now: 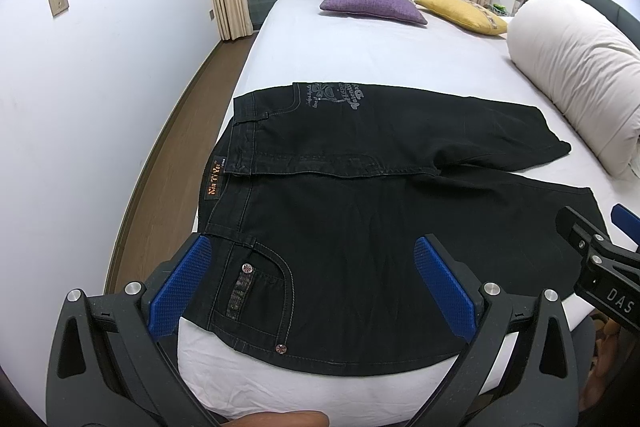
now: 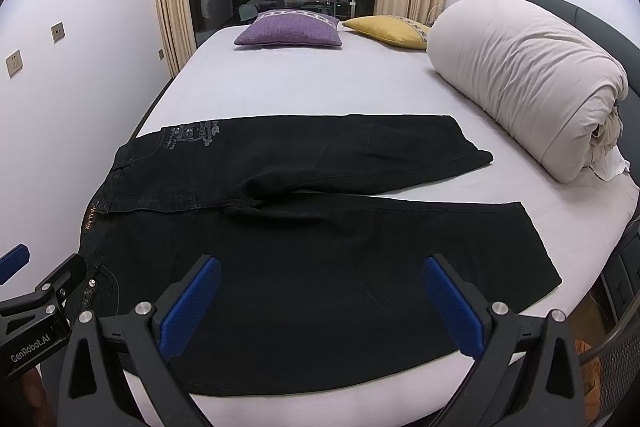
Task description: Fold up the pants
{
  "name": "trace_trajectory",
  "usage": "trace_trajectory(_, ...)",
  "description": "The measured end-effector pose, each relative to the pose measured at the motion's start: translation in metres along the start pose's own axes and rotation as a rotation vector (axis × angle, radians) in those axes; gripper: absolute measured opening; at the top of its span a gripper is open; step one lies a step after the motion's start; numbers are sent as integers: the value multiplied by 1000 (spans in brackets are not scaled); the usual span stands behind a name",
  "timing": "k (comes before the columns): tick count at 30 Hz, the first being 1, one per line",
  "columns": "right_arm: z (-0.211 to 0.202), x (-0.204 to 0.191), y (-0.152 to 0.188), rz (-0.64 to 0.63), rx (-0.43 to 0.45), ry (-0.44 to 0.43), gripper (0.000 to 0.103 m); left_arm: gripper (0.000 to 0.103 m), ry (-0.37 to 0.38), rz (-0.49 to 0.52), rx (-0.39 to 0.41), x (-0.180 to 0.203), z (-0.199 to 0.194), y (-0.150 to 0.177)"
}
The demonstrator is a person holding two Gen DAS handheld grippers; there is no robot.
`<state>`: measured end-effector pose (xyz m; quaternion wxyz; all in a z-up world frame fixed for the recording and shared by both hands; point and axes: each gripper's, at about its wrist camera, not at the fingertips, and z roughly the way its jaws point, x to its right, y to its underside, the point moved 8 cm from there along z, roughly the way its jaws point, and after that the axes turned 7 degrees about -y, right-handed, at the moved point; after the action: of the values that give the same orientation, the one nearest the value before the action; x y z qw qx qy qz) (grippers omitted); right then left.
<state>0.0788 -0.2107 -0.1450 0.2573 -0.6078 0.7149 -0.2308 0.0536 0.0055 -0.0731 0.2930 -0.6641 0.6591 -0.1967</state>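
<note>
Black jeans lie flat across the white bed, waistband to the left, both legs spread to the right; they also show in the right wrist view. My left gripper is open and empty, held just above the waist and front pocket at the near edge. My right gripper is open and empty above the thigh of the near leg. The right gripper's body shows at the right of the left wrist view. The left gripper's body shows at the left of the right wrist view.
A rolled white duvet lies on the right side of the bed. A purple cushion and a yellow cushion lie at the far end. A white wall runs along the left, with wooden floor beside the bed.
</note>
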Motion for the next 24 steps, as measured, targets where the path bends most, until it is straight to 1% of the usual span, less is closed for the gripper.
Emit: trace_trajectory(24, 0, 0, -1, -5, 0, 0, 103, 103, 1, 0, -3, -1, 1, 1)
